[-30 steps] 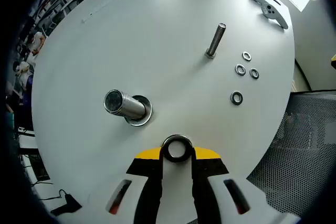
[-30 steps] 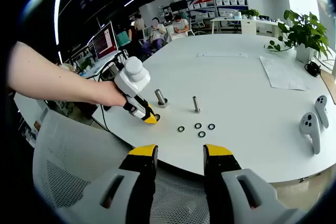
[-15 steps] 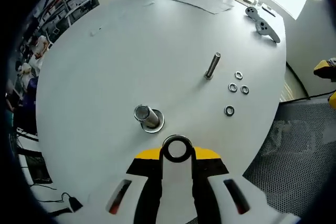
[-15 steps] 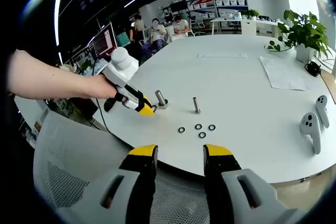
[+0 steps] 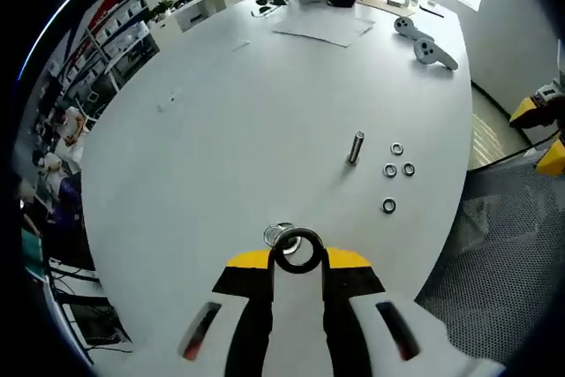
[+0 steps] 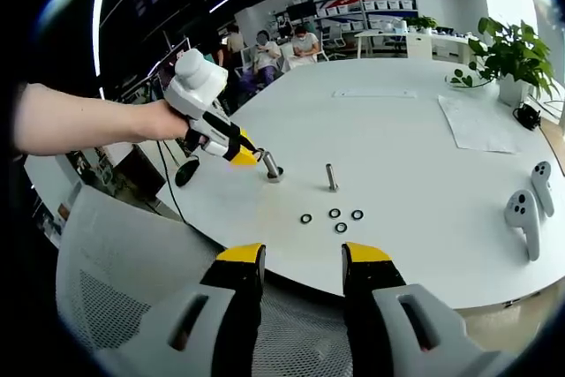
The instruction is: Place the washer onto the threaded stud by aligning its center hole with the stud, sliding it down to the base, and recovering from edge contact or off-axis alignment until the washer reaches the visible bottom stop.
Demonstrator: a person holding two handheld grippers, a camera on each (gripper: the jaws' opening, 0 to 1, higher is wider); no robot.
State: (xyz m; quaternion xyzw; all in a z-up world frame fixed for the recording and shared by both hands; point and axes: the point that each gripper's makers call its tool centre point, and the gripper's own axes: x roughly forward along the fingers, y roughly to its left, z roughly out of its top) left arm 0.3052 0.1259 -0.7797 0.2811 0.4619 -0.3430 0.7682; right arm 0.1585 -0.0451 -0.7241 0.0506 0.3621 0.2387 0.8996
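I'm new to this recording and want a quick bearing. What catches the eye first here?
The left gripper, shut on a washer, is held just above a thick stud near the round white table's edge. Beyond it stand a thinner stud and four loose washers. The right gripper waits open off the table, over a mesh chair.

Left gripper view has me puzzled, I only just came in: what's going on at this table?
A person is holding a washer in the left claw, shut on it, above a stud near the edge of the white table. It isn't threaded on yet. A second stud and four loose washers sit nearby. The right claw is open, off the table.
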